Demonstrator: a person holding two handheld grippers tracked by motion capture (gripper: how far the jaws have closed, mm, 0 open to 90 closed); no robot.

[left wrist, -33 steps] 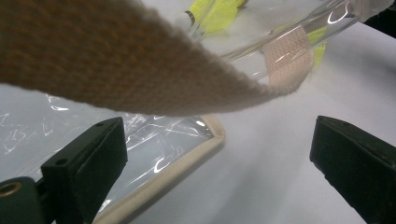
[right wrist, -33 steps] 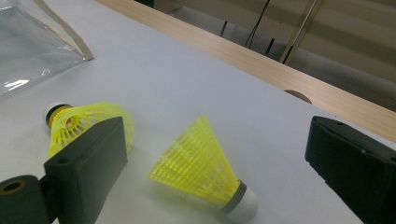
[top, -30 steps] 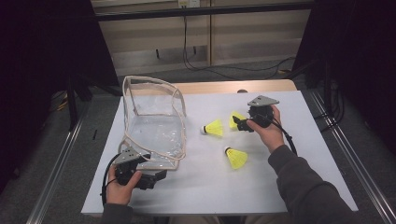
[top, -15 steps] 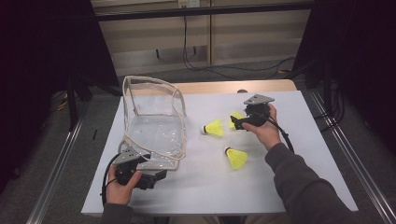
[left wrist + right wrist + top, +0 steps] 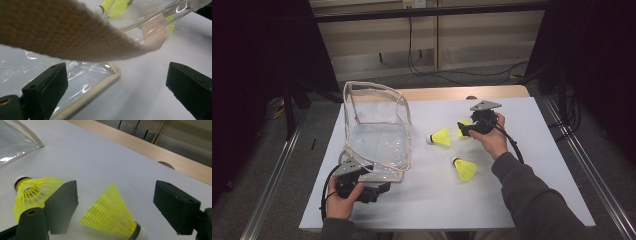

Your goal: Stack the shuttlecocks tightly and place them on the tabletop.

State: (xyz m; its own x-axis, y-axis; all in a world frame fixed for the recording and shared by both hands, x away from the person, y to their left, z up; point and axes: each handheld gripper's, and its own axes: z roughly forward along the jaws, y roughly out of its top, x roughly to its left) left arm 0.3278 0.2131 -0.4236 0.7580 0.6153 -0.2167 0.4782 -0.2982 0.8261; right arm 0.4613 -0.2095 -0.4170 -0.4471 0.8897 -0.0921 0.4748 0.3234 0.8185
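White counter (image 5: 522,195), clear bag (image 5: 379,142) lying at left. Right gripper (image 5: 468,129) straddles a yellow shuttlecock (image 5: 112,216) far right, fingers apart and just closing, not pressing; its axis slants, cork toward the hand. Second shuttlecock (image 5: 441,137) lies just left. Left gripper (image 5: 379,191): fingers apart beside the bag's near corner.

right gripper (image 5: 464,129): black jaws, grey three-cornered plate, black cable | left gripper (image 5: 379,189): same | sleeve (image 5: 532,195): grey
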